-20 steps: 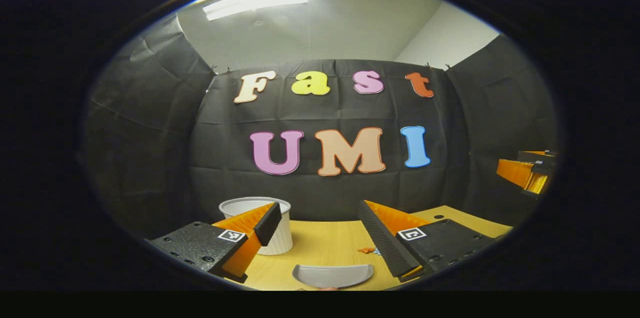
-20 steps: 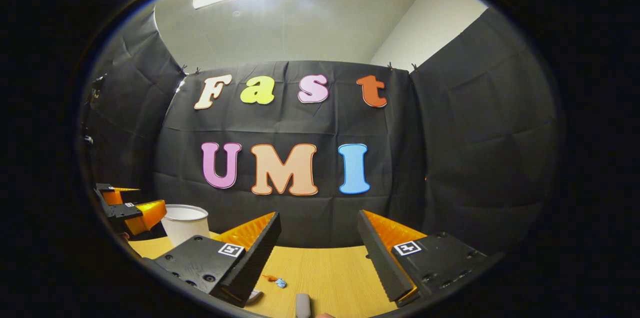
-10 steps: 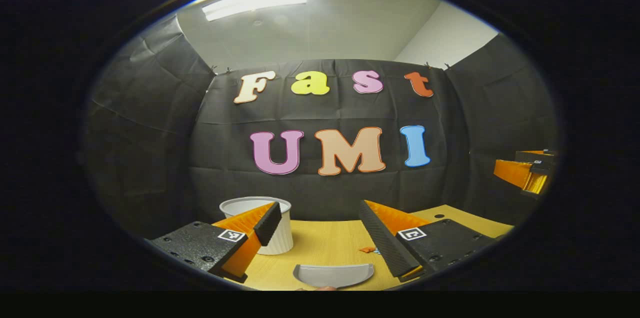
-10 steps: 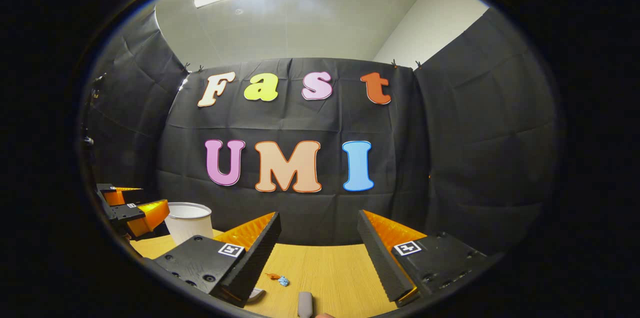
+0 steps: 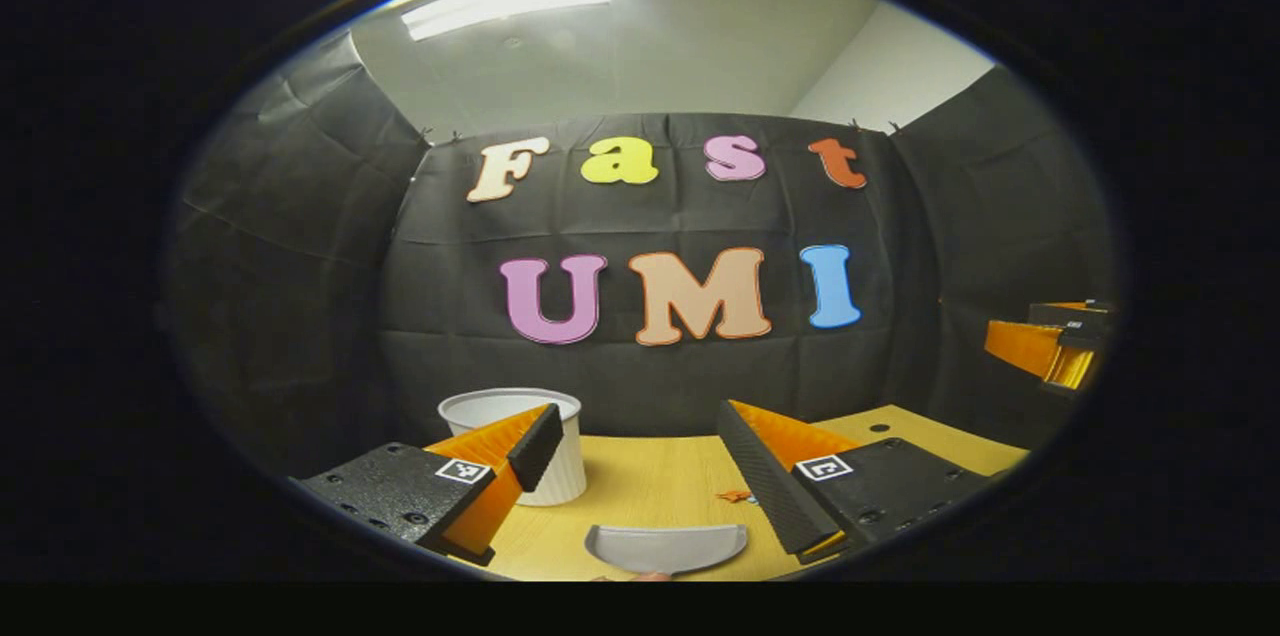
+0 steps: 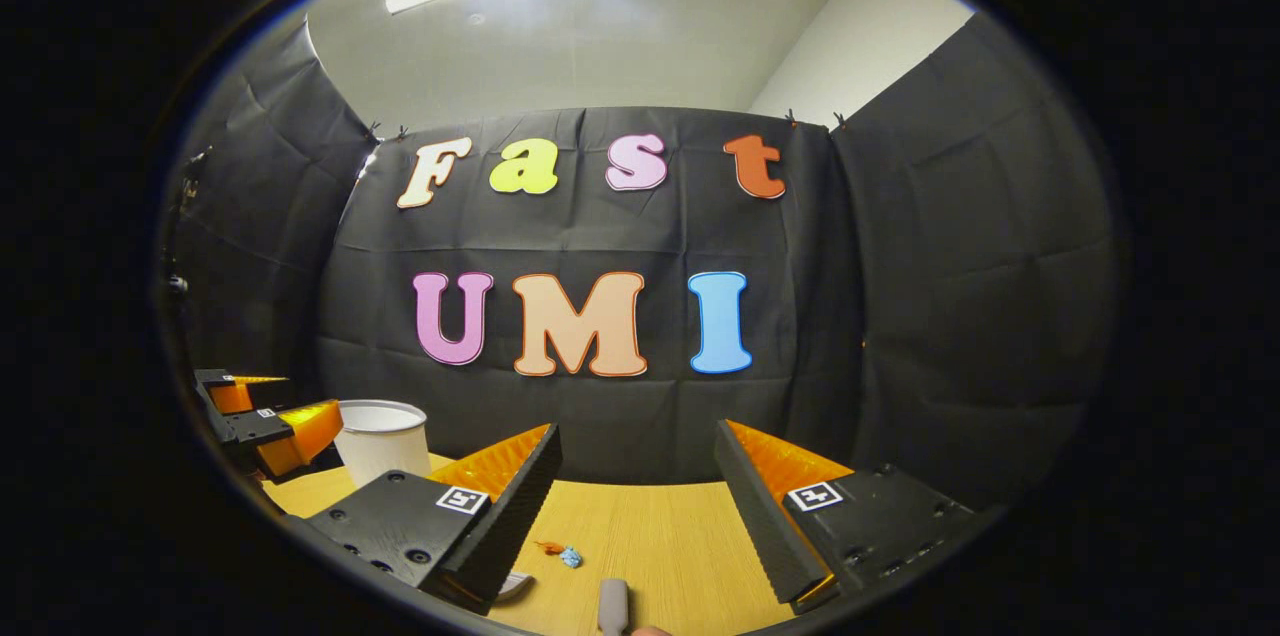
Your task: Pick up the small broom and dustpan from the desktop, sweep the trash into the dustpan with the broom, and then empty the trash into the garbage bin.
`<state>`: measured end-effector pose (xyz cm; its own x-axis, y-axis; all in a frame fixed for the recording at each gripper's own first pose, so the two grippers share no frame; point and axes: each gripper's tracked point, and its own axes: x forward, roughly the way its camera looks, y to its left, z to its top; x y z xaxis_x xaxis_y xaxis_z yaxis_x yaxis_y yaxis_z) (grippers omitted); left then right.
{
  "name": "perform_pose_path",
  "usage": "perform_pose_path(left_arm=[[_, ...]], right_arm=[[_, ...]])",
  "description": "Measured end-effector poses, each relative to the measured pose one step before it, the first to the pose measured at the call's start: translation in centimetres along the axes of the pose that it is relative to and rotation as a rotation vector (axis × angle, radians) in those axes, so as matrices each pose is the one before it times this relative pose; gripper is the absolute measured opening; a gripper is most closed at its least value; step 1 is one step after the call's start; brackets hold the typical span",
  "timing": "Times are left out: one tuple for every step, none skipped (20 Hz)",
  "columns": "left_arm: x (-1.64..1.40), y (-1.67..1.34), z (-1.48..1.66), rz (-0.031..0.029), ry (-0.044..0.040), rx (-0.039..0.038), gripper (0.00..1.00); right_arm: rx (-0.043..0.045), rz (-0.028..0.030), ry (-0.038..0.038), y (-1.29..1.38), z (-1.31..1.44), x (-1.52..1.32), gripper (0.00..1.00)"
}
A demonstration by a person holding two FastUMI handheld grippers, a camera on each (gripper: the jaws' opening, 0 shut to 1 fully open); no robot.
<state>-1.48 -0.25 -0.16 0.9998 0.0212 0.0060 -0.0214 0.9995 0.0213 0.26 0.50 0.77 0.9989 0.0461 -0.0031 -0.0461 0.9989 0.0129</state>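
Where view's bottom edge cuts it, dustpan [image 5: 665,548] & broom handle [image 6: 612,604] partly seen.

A light wooden desktop [image 5: 650,486] fills the lower middle of the left gripper view. On it, at the lower left of centre, stands a white garbage bin [image 5: 560,471], upright. A grey dustpan [image 5: 665,549] lies flat at the bottom centre, and a small orange scrap [image 5: 733,495] sits just right of centre. In the right gripper view the bin stands at the lower left, an orange and a blue scrap [image 6: 570,557] lie close together at bottom centre, and a grey handle end [image 6: 612,604] rests at the bottom edge.
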Motion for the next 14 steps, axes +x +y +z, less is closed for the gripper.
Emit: perform_pose_path(left_arm=[[-0.035, -0.114, -0.204, 0.00051, 0.00442, -0.00254, 0.97], [0.056, -0.126, -0.213, 0.00078, 0.00805, -0.00281, 0.97], [-0.045, -0.219, -0.397, 0.00263, 0.01445, -0.00127, 0.97], [-0.044, -0.238, -0.501, -0.00155, 0.01904, 0.00118, 0.94], [-0.149, -0.326, -0.620, 0.00000, 0.02000, 0.00791, 0.96], [-0.168, -0.040, -0.619, 0.00649, 0.02521, 0.01581, 0.95], [-0.303, -0.036, -0.517, 0.00718, 0.01779, 0.01652, 0.95], [-0.306, -0.256, -0.586, 0.00449, 0.01660, 0.01476, 0.96], [-0.247, -0.353, -0.776, 0.00345, 0.01904, 0.01245, 0.94], [-0.279, -0.420, -0.728, 0.00108, 0.01955, 0.00917, 0.94], [-0.129, -0.151, -0.815, 0.00496, 0.02017, 0.00609, 0.95], [-0.042, -0.198, -0.888, 0.00179, 0.02563, 0.00463, 0.93], [-0.097, -0.255, -1.255, -0.00285, 0.03185, -0.00240, 0.92], [0.069, -0.504, -1.265, -0.01521, 0.03799, -0.00792, 0.92]], right_arm=[[-0.00266, 0.00523, 0.00765, 0.023, -0.349, 0.085, 0.92], [-0.00110, 0.00633, 0.01541, -0.102, -0.614, 0.103, 0.92], [0.00156, 0.01125, 0.02141, 0.027, -0.889, -0.114, 0.92], [0.00177, 0.01814, 0.01827, 0.167, -0.806, 0.069, 0.92], [-0.00261, 0.02071, 0.01938, 0.146, -0.631, 0.038, 0.92], [-0.00520, 0.01920, 0.03038, 0.019, -1.086, 0.065, 0.92], [0.00051, 0.01974, 0.03107, -0.082, -0.990, 0.039, 0.92], [0.00920, 0.02376, 0.03005, 0.008, -1.076, -0.204, 0.92], [0.01562, 0.02405, 0.02833, 0.177, -0.911, -0.105, 0.92], [0.01286, 0.02130, 0.02290, 0.097, -0.845, 0.000, 0.92], [0.00437, 0.01462, 0.01886, 0.013, -0.631, 0.354, 0.92], [-0.00352, 0.00489, 0.02532, -0.176, -0.925, 0.369, 0.92], [-0.00465, 0.00350, 0.03004, -0.110, -1.153, 0.305, 0.92], [-0.00191, 0.00553, 0.02554, 0.045, -1.098, 0.291, 0.92]])
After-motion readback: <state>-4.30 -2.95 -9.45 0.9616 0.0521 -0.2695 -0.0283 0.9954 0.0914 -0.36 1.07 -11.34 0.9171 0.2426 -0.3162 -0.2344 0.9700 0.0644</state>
